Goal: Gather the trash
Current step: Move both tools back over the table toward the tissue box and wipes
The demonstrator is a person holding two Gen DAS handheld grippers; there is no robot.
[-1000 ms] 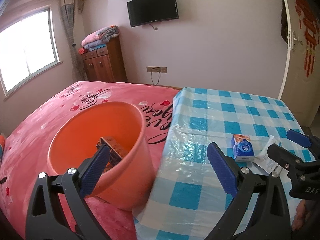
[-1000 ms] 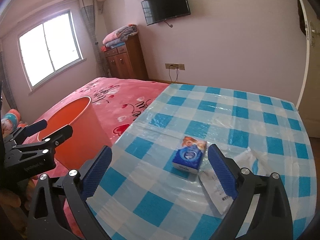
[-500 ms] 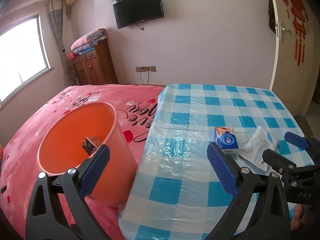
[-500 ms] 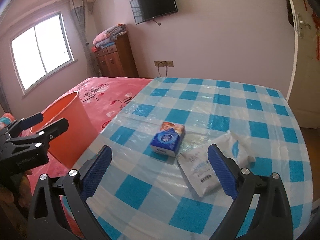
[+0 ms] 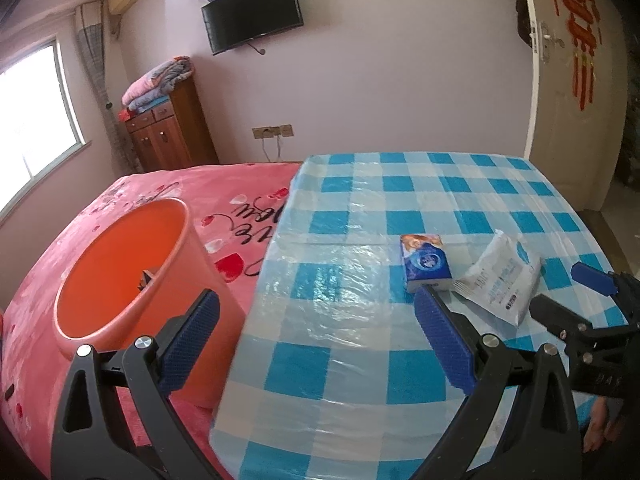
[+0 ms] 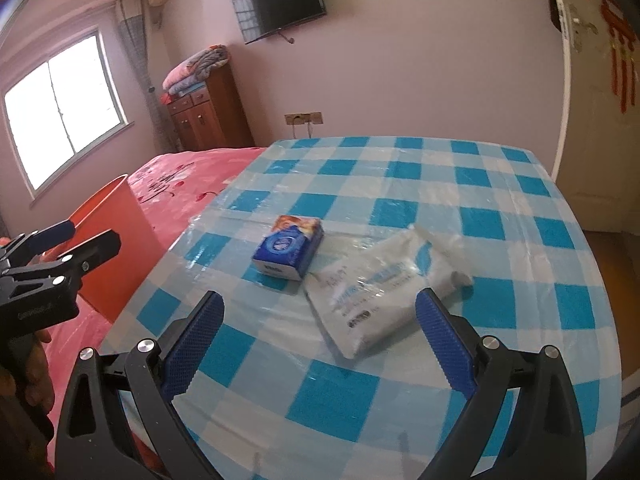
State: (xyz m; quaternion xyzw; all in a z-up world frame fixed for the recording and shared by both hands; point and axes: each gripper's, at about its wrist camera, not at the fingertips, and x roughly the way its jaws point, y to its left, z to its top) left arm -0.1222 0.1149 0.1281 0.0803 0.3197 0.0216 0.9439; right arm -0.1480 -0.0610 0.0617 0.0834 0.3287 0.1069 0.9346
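White wrapper at 12 o'clock | right gripper fully spread, empty | straddle centre, close squarely | left gripper spread, empty.

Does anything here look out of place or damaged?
Two pieces of litter lie on the table: a blue pack and a crumpled white wrapper, touching. The bin stands on the bed. Nothing looks spilled or broken.

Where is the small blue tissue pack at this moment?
The blue tissue pack lies on the checked table, just left of the white wrapper, ahead of the open right claw.
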